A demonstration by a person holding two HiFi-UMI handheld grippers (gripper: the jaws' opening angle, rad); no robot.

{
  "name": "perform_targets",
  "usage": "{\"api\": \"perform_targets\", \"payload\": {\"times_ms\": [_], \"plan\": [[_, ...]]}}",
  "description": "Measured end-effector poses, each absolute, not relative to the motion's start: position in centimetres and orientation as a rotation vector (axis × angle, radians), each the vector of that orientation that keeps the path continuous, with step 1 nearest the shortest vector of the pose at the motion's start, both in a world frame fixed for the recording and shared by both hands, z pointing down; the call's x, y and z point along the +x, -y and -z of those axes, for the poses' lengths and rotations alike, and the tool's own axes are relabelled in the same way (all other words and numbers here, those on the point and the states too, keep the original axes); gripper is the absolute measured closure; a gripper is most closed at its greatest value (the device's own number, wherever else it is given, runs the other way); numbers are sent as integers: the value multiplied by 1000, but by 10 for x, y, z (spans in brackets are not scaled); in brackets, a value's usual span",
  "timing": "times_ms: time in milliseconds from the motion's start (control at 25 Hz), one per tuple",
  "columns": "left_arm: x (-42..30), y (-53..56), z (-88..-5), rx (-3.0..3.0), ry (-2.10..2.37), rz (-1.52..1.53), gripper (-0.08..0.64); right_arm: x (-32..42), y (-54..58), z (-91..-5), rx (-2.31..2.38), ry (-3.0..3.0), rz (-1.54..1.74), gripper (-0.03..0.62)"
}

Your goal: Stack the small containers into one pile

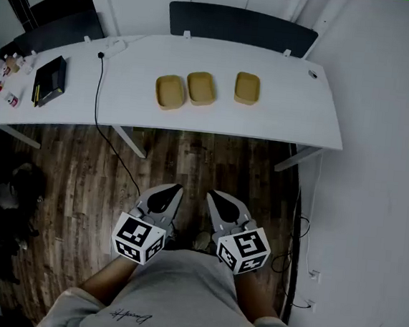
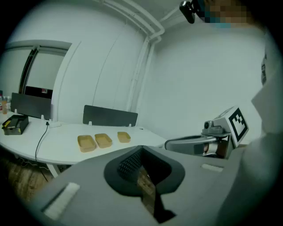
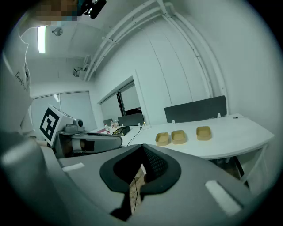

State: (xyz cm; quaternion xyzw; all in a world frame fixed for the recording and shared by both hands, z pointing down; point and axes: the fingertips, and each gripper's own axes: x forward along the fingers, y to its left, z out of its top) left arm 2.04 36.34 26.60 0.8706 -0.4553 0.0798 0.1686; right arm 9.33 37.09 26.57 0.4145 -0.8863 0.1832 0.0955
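Note:
Three small tan containers sit in a row on the white table (image 1: 295, 117): the left one (image 1: 170, 92), the middle one (image 1: 201, 88) close beside it, and the right one (image 1: 247, 88) set a little apart. They also show far ahead in the left gripper view, the left container (image 2: 86, 142) among them, and in the right gripper view, where the right container (image 3: 203, 132) stands apart. My left gripper (image 1: 176, 188) and right gripper (image 1: 212, 194) hang side by side over the wooden floor, well short of the table. Both are shut and hold nothing.
A black box (image 1: 50, 80), small bottles (image 1: 12, 65) and a power strip (image 1: 115, 46) with a black cable (image 1: 98, 98) lie at the table's left end. A dark partition (image 1: 239, 26) stands behind the table. A white wall (image 1: 372, 211) runs along the right.

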Motion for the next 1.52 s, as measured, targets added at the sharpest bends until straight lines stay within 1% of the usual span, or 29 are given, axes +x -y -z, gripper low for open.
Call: {"api": "perform_targets", "payload": {"times_ms": [720, 1520], "plan": [[5, -352, -265, 2498, 1236, -216, 558, 77, -356, -265, 1320, 2592, -549, 577], [-53, -339, -275, 2518, 1131, -229, 558, 18, -345, -270, 1358, 2538, -555, 577]]}}
